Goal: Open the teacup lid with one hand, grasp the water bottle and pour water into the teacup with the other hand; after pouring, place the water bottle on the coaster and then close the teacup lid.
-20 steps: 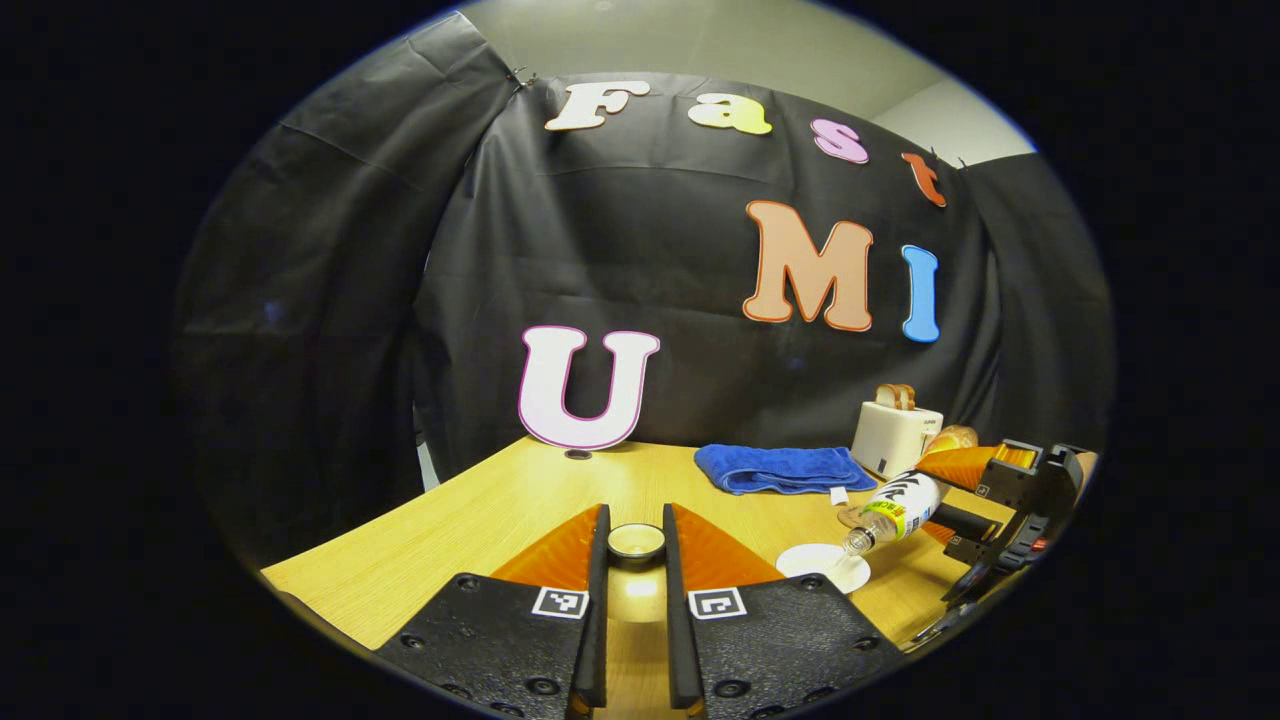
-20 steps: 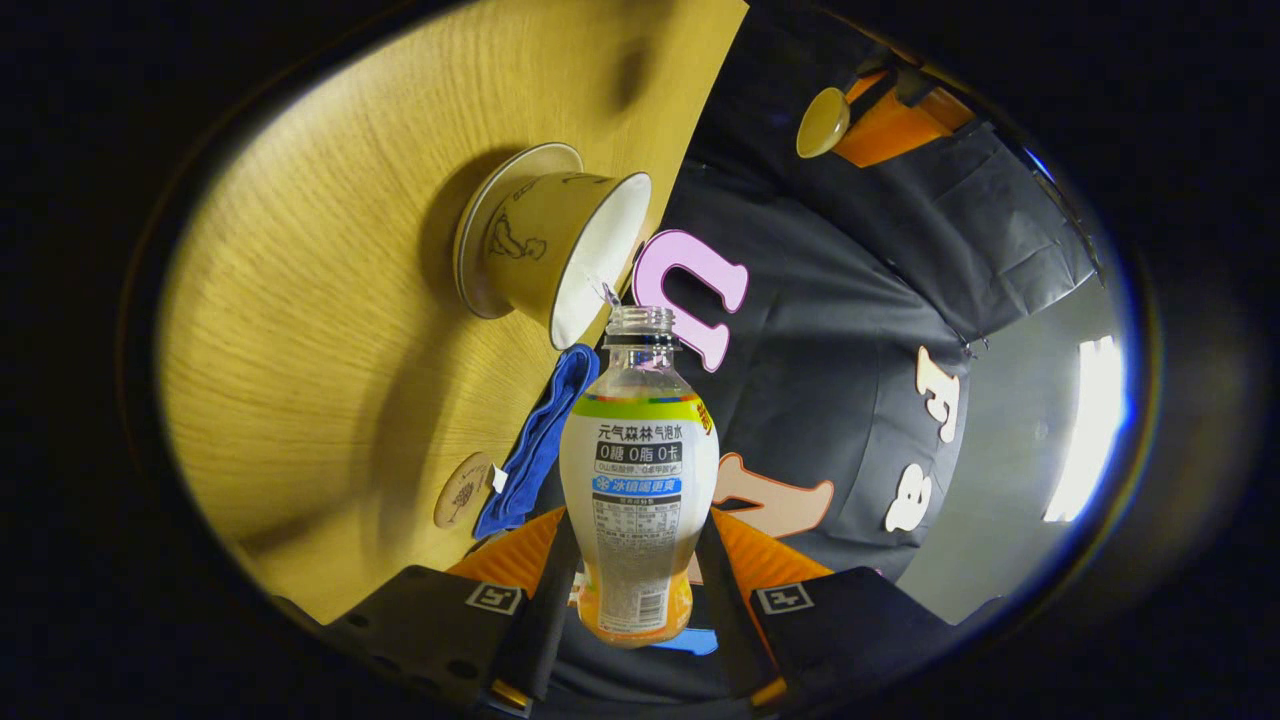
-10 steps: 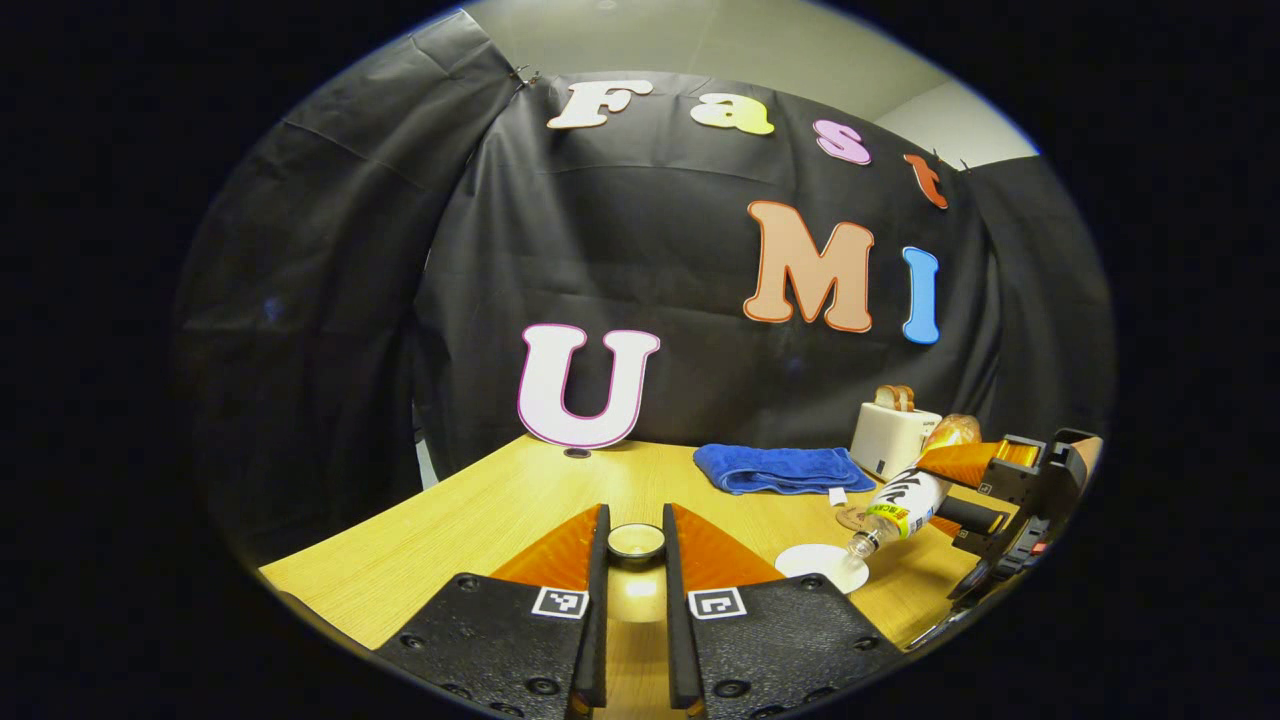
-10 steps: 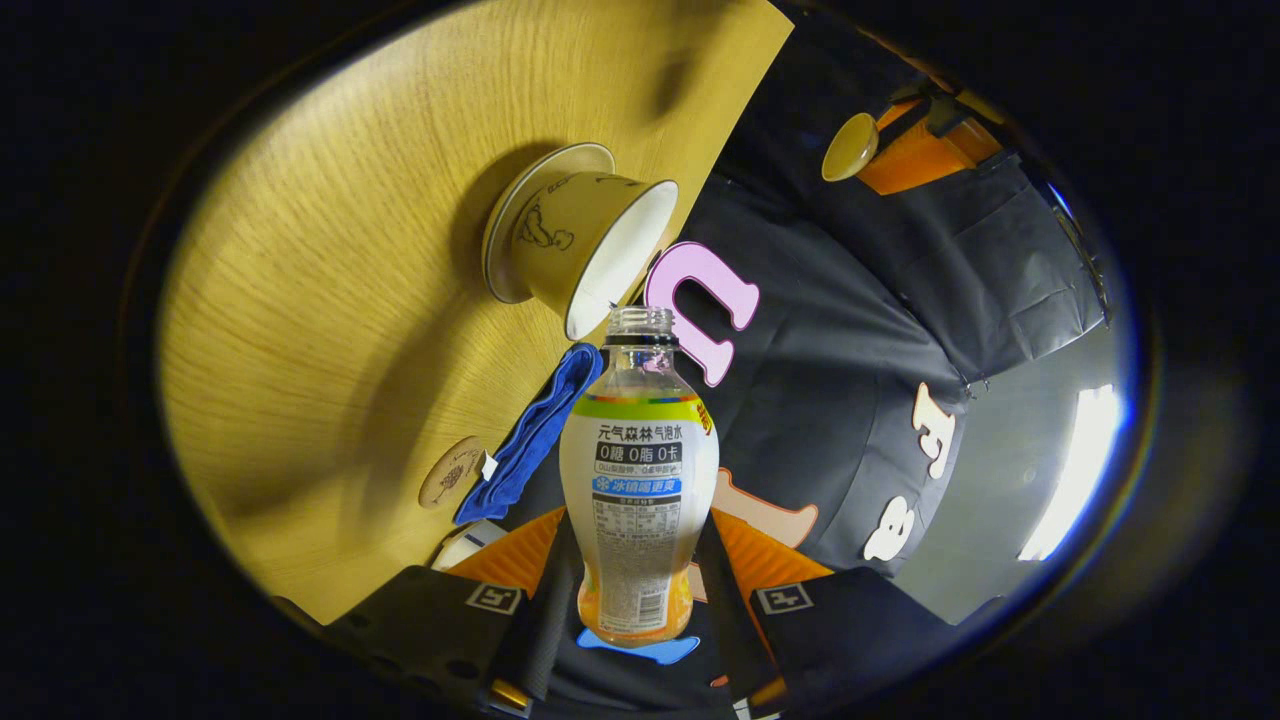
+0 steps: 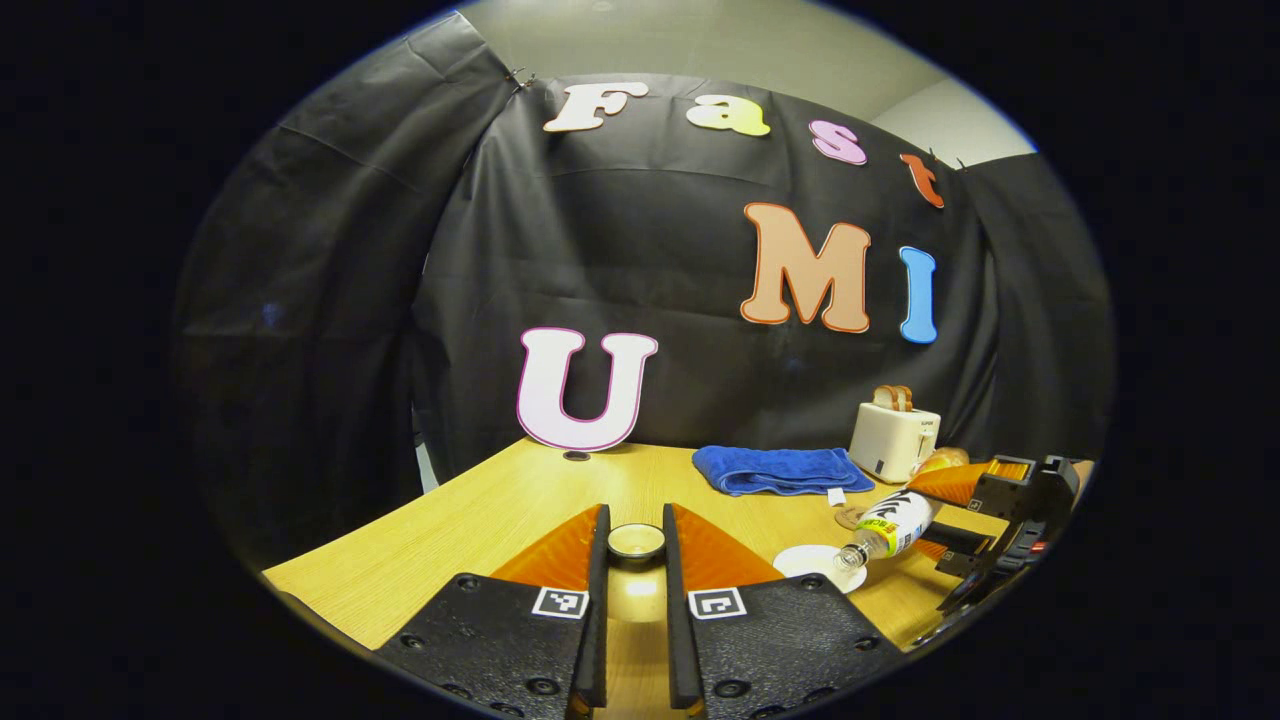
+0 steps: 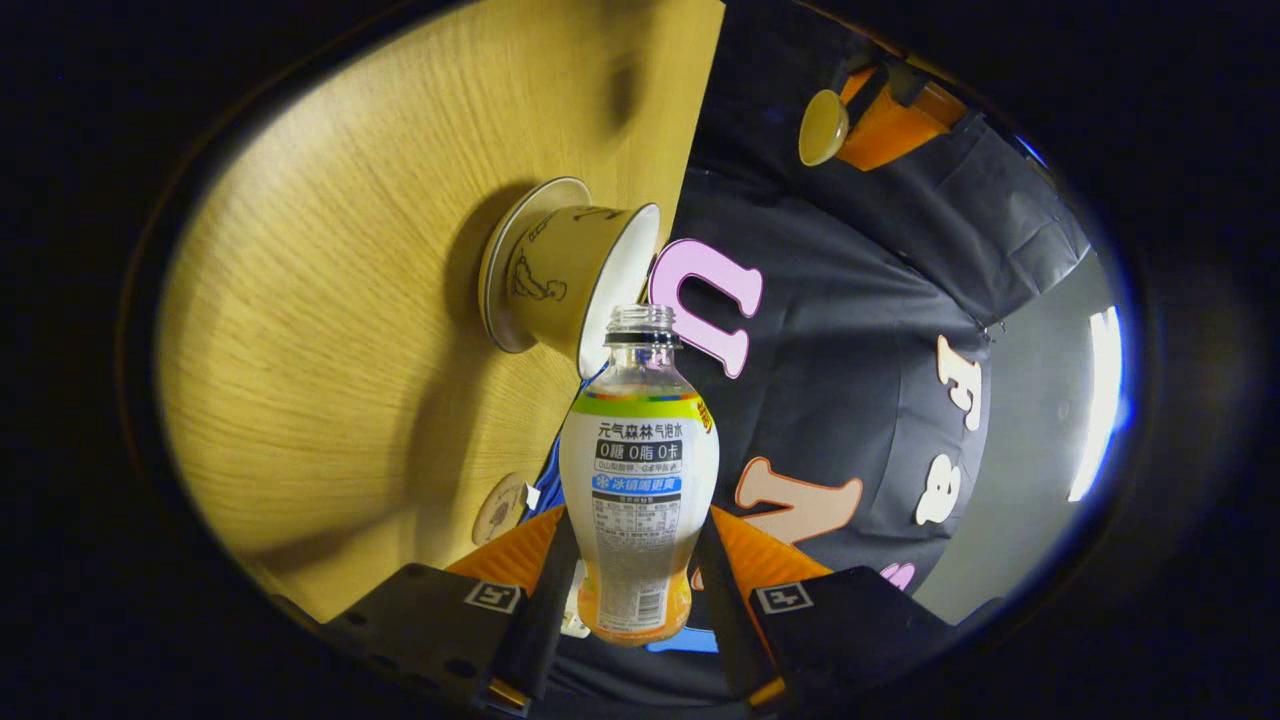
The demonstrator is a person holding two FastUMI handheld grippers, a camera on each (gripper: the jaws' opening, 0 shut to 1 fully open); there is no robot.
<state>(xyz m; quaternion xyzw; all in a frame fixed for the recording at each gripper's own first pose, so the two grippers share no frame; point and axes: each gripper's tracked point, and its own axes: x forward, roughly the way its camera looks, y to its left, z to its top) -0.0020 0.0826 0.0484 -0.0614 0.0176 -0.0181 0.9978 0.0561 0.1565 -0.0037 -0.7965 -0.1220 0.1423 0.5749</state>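
Wood-grain tabletop (image 6: 330,300) spreads across the left of the right gripper view, turned nearly on end because the right gripper (image 6: 633,610) is tipped over, its fingers pinching the water bottle (image 6: 637,480) at the lower centre of the frame. The teacup (image 6: 565,275) stands on its saucer at the upper middle, and the bottle's open mouth now sits right at the cup's rim, closer than half a second ago, so pouring appears to be under way, though no stream is clear. The coaster (image 6: 500,508) waits at the lower left, beside the bottle. In the left gripper view, the left gripper (image 5: 636,560) at bottom centre clamps the teacup lid (image 5: 636,541), held clear of the cup.
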